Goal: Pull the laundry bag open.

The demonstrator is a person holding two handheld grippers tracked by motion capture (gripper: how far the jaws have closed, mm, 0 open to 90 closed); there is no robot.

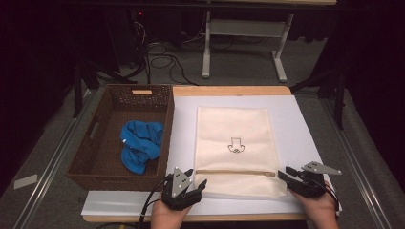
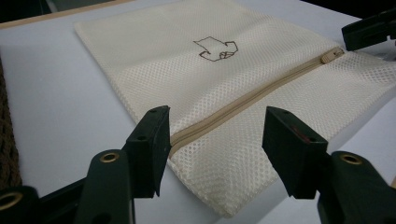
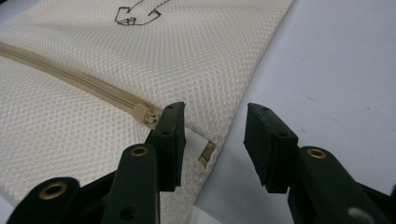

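Note:
A cream mesh bag [image 1: 234,143] with a small line drawing lies flat on a white board [image 1: 301,129]. Its zipper [image 1: 234,172] runs across the near end. My left gripper [image 1: 197,177] stands open at the bag's near left corner; in the left gripper view [image 2: 215,140] the zipper's end lies between the jaws, untouched. My right gripper [image 1: 284,172] is open at the bag's right edge. In the right gripper view [image 3: 215,135] the zipper pull [image 3: 145,114] sits just beside the left jaw, and the bag's edge lies in the gap. Neither holds anything.
A brown woven basket [image 1: 168,133] stands left of the board, with a crumpled blue cloth [image 1: 141,143] inside. The board rests on a wooden table [image 1: 229,90]. Beyond it are a dark floor, cables and a white stand [image 1: 206,52].

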